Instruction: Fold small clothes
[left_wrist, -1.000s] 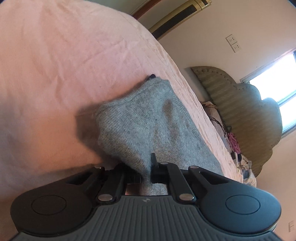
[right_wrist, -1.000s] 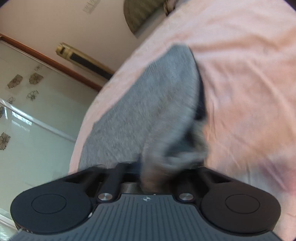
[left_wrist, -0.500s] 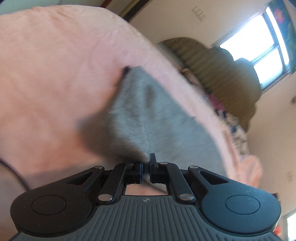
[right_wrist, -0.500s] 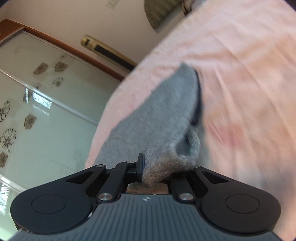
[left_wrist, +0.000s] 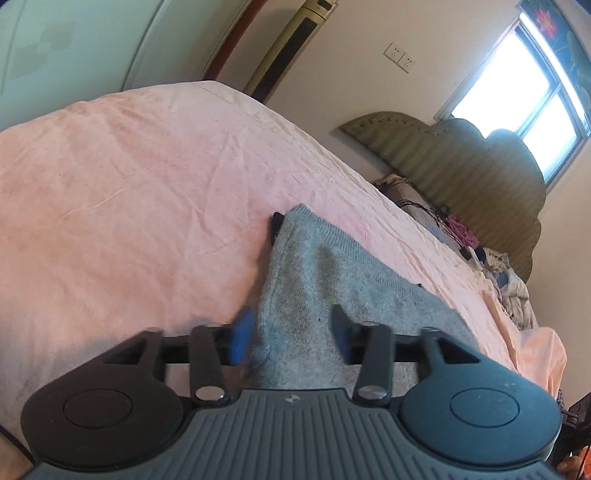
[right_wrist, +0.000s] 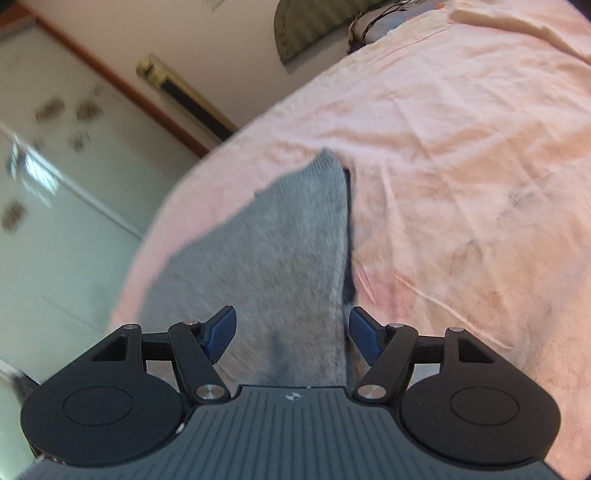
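Note:
A small grey knit garment (left_wrist: 332, 288) lies folded flat on the pink bedsheet (left_wrist: 129, 184), a dark lining showing along one edge. My left gripper (left_wrist: 291, 332) hovers over its near left corner, jaws opening; the cloth lies below and between the pads, not pressed. In the right wrist view the same grey garment (right_wrist: 266, 251) runs away from my right gripper (right_wrist: 291, 332), whose jaws are also opening over the garment's near right edge, blue pads (right_wrist: 365, 332) apart from the cloth.
A padded green headboard (left_wrist: 461, 162) stands at the far end with a heap of clothes and cables (left_wrist: 465, 236) before it. A window (left_wrist: 524, 88) is at upper right; glass sliding doors (right_wrist: 55, 206) and a floor air conditioner (right_wrist: 184, 96) line the far side.
Both grippers were shut on the grey garment's near edge and have let it go. The cloth has dropped flat on the sheet, and both grippers have drawn back and risen.

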